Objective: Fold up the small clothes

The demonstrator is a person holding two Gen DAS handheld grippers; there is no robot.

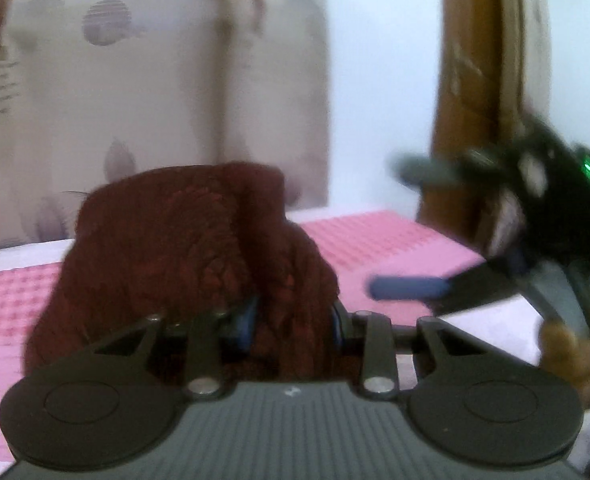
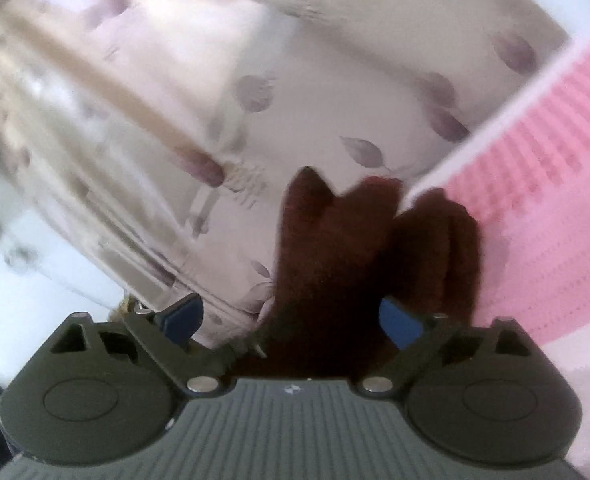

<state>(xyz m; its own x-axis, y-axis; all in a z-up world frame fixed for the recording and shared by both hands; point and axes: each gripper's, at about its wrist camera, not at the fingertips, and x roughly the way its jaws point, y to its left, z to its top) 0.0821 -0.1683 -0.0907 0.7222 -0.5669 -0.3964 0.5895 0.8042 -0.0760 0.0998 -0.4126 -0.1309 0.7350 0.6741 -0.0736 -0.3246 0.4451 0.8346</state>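
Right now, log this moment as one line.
left gripper: shut on maroon garment | right gripper: open | garment lifted over pink cloth

- The left hand-held gripper (image 1: pixel 293 326) has its blue fingertips (image 1: pixel 247 326) mostly buried in the dark red knitted garment (image 1: pixel 183 248) — only slivers show.
- The garment's lower part is hidden behind the gripper body in the left wrist view, so its full shape cannot be told.
- The right hand-held gripper (image 1: pixel 415 232) is motion-blurred in the left wrist view; its body runs off the right edge.
- In the right wrist view the garment (image 2: pixel 335 264) is a dark smear — its knit cannot be made out.
- The patterned curtain (image 2: pixel 295 80) is blurred in the right wrist view and cut off at the top.
- The pink mat (image 2: pixel 555 160) is cut off at the right edge.
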